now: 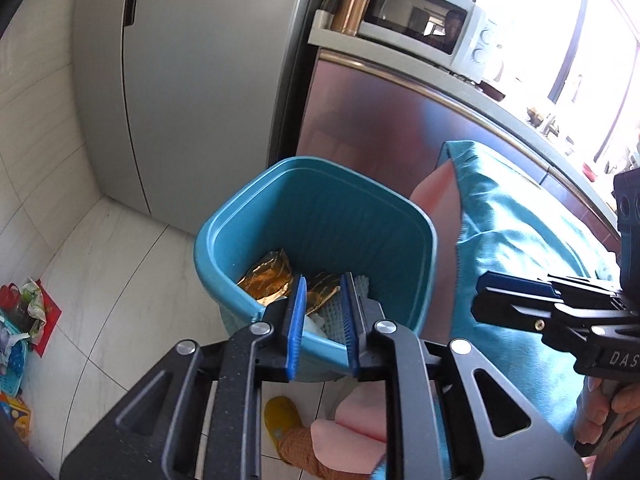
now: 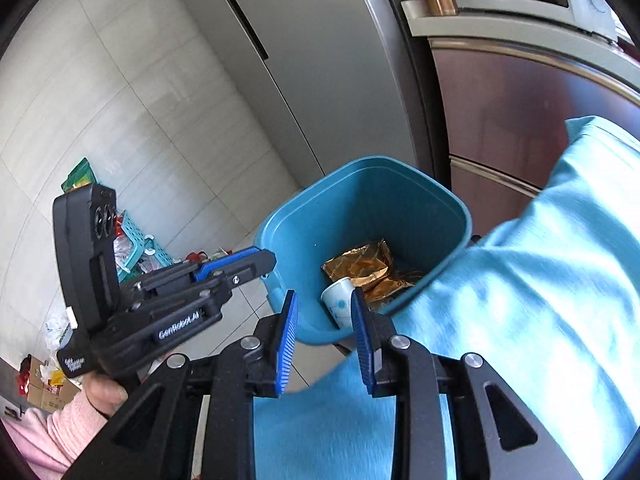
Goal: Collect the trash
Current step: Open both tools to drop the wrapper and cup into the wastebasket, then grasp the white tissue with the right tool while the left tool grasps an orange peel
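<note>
Beside the fridge [image 1: 180,80], pale tiled floor [image 1: 100,280], teal bin [image 1: 320,208] (wrappers inside), both tools narrowly parted, empty.

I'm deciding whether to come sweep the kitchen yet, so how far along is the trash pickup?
Partly done. The blue bin already holds gold wrappers and a paper cup. Nothing is in hand: the left gripper and the right gripper hover over the bin with jaws apart and empty. Left to do: litter around a teal basket on the floor by the wall.
</note>
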`<action>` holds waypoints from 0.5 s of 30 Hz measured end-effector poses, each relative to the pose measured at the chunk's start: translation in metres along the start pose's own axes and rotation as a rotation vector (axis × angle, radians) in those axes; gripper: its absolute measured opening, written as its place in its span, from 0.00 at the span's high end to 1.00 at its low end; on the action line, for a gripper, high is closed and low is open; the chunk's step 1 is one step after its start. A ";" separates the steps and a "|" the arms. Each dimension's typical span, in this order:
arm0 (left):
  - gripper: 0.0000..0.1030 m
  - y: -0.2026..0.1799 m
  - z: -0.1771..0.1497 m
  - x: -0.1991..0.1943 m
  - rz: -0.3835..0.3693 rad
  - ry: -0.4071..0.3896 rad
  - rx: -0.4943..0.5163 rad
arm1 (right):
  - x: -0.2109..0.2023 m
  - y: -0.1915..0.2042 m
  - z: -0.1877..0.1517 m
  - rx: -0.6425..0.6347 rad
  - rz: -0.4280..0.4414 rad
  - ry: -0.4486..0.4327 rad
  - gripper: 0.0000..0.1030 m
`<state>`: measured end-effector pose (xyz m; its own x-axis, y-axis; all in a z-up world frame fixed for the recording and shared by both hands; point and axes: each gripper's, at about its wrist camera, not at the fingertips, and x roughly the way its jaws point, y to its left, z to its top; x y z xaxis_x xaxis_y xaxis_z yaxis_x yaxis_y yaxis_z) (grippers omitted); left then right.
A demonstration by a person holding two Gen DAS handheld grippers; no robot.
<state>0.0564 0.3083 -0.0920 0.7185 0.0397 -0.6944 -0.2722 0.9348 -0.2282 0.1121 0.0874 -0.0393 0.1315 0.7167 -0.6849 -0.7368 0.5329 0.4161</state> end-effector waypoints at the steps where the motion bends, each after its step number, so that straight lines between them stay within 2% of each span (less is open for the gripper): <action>1: 0.81 -0.004 0.000 -0.003 -0.007 -0.008 0.007 | -0.006 0.003 -0.002 -0.007 -0.004 -0.010 0.74; 7: 0.65 -0.037 -0.001 -0.025 -0.075 -0.060 0.071 | -0.053 -0.001 -0.025 -0.021 -0.030 -0.082 0.74; 11: 0.59 -0.071 -0.003 -0.037 -0.139 -0.091 0.144 | -0.090 -0.015 -0.042 0.009 -0.068 -0.140 0.74; 15: 0.57 -0.107 -0.006 -0.043 -0.213 -0.095 0.213 | -0.132 -0.034 -0.065 0.062 -0.124 -0.203 0.74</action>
<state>0.0506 0.2045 -0.0423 0.8042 -0.1411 -0.5773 0.0234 0.9782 -0.2065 0.0762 -0.0548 -0.0020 0.3534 0.7166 -0.6013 -0.6653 0.6444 0.3770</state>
